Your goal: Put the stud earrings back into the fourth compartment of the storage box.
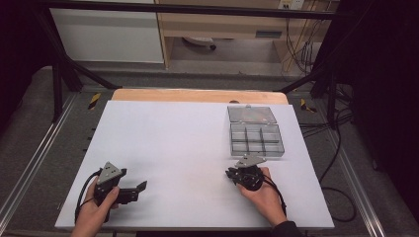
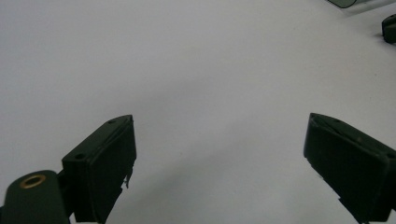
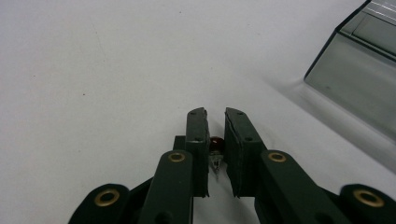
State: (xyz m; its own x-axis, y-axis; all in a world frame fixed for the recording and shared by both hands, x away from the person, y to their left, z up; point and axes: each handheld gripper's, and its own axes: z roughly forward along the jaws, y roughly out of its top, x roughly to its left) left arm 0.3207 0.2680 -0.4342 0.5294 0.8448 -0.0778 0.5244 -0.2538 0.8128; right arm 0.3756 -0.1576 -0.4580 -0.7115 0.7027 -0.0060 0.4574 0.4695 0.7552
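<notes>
White tabletop [image 1: 188, 148]: compartment box [image 1: 256, 139] just ahead of right gripper [image 3: 215, 135], pinching small red part [image 3: 215, 143]; contents indiscernible. Left gripper [image 2: 219, 144] spread, empty.

left gripper [image 2: 219, 154] | jaws wide apart | over bare white table [image 2: 187, 70]

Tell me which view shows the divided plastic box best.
The high view: the whole box shows there, lid open, its compartments plain. The right gripper view catches one clear wall of it at the right edge; the left gripper view shows just a sliver at top.
</notes>
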